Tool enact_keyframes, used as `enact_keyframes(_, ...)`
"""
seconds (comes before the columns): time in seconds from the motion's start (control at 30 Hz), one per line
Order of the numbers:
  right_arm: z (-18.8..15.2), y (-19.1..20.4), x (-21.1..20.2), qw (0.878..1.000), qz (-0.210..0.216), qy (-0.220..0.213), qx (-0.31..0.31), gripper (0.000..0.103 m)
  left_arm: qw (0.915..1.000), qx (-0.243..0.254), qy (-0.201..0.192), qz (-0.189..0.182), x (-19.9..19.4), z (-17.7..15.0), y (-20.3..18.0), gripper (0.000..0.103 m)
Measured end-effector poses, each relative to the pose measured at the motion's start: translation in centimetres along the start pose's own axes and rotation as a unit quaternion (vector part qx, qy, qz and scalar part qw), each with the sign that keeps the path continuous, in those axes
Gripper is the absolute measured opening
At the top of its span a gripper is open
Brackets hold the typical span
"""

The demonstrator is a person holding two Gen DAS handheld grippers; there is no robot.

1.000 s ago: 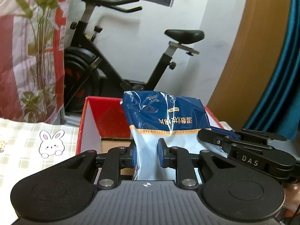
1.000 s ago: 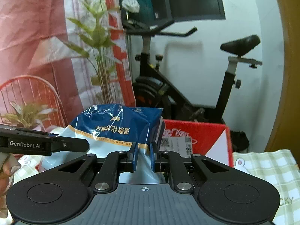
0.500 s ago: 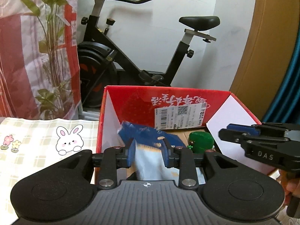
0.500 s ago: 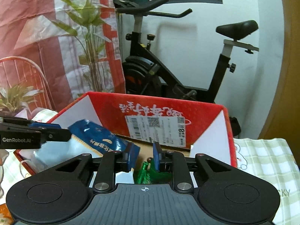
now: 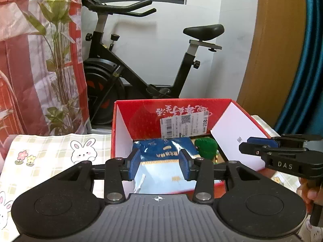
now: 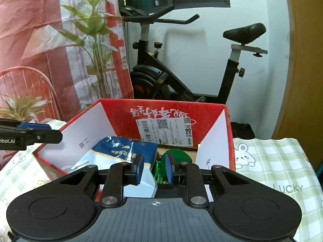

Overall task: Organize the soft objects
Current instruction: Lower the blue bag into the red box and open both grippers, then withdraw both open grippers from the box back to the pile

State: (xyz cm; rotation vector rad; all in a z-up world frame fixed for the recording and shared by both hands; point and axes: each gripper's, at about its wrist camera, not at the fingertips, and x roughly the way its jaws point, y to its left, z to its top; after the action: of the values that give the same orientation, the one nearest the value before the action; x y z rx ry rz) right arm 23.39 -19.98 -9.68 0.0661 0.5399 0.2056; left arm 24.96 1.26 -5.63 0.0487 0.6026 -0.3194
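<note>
While one box point(image 5: 121, 133) stands, two items (pack point(image 5: 161, 161), green toy point(image 5: 207, 146)) lie inside.

Glossy plastic pack point(image 5: 161, 161), cardboard box point(image 5: 125, 129)

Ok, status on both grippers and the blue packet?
Left gripper opening, clear of blue packet. Right gripper open, empty. Packet lies in red box beside green plush. Nothing blocking.

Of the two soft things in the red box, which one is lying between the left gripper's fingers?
The blue pack. The green ball sits to its right, outside the opening left gripper.
</note>
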Motion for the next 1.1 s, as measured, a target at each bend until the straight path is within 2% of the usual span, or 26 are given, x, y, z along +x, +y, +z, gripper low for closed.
enact_keyframes(0.23, -1.2, 0.6, -3.9, 1.000, -0.011, -0.016, -0.003, 0.023, 0.9999, 0.008, -0.001, 0.009, -3.3, -1.7, -0.5, 0.046)
enact_keyframes(0.6, -4.2, 2.3, -8.6, 1.000, -0.012, -0.017, -0.012, 0.028, 0.9997, 0.005, -0.001, 0.022, -8.2, -4.8, -0.1, 0.046)
enact_keyframes(1.1, -10.0, 5.8, -11.6, 1.000, 0.015, 0.000, -0.002, 0.029, 0.9986, -0.043, 0.020, 0.021, -11.0, -11.0, 0.8, 0.046)
